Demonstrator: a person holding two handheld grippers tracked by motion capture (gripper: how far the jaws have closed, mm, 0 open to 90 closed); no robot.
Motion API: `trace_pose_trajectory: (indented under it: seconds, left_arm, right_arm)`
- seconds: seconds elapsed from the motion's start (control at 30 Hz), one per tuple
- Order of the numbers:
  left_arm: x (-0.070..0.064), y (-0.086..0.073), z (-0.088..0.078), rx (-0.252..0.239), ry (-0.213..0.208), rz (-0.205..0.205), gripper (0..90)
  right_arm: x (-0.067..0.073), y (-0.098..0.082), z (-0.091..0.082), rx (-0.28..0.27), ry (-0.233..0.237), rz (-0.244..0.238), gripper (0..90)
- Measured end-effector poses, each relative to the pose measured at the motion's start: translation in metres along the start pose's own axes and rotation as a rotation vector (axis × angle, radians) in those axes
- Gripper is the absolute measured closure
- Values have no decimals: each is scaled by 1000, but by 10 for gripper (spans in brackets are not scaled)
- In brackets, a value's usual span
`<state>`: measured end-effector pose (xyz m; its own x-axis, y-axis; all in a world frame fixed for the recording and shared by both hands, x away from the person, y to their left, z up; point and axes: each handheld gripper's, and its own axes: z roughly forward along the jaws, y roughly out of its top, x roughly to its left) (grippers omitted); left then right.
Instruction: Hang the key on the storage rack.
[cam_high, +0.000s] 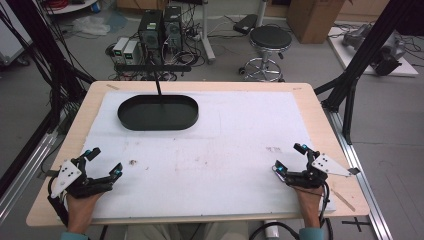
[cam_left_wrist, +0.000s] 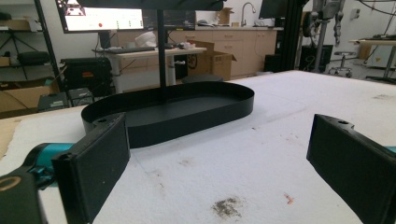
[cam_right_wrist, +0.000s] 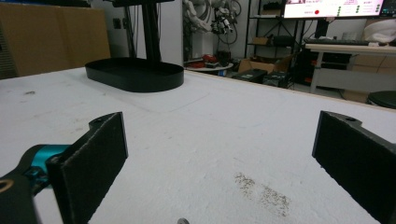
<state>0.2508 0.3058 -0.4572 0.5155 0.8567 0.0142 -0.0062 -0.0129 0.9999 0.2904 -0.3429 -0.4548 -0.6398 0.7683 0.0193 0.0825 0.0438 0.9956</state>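
Both grippers rest at my edge of the table, jaws spread wide and holding nothing. My left gripper (cam_high: 103, 162) sits at the near left corner of the white mat (cam_high: 225, 150); my right gripper (cam_high: 289, 157) sits at the near right corner, the two well apart. I judge this a ready stance: hands low, tools pointed forward, so either can set out without crossing the other.

Black oval tray (cam_high: 158, 112): the one object on the mat, ahead of my left gripper and a little to its right, far ahead and to the left of my right gripper. In the left gripper view the tray (cam_left_wrist: 187, 114) lies between and beyond my open jaws, its low wall facing me; it appears empty, though the far part of its floor is hidden behind the near rim. A thin black post (cam_high: 157, 85) rises at its far side, which I judge the only thing to steer around there.

Open room: bare mat runs from both tools to the tray, marked only by small stains such as the dark smudge (cam_left_wrist: 227, 206) just ahead of my left jaws. Table's wooden edge (cam_high: 320, 120) lies close to the outer side of each gripper.
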Motion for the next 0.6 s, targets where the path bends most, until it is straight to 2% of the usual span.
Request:
trace_pose_trajectory:
  seconds: [0.3,0.57,0.6]
  left_arm:
    - [0,0,0,-4,-2,1,64]
    - [0,0,0,-5,-1,1,64]
    - [0,0,0,-5,0,0,64]
  right_arm:
    - [-1,0,-1,-15,-3,6,26]
    - [-1,1,1,1,-5,1,26]
    - [-1,1,1,10,-8,17,25]
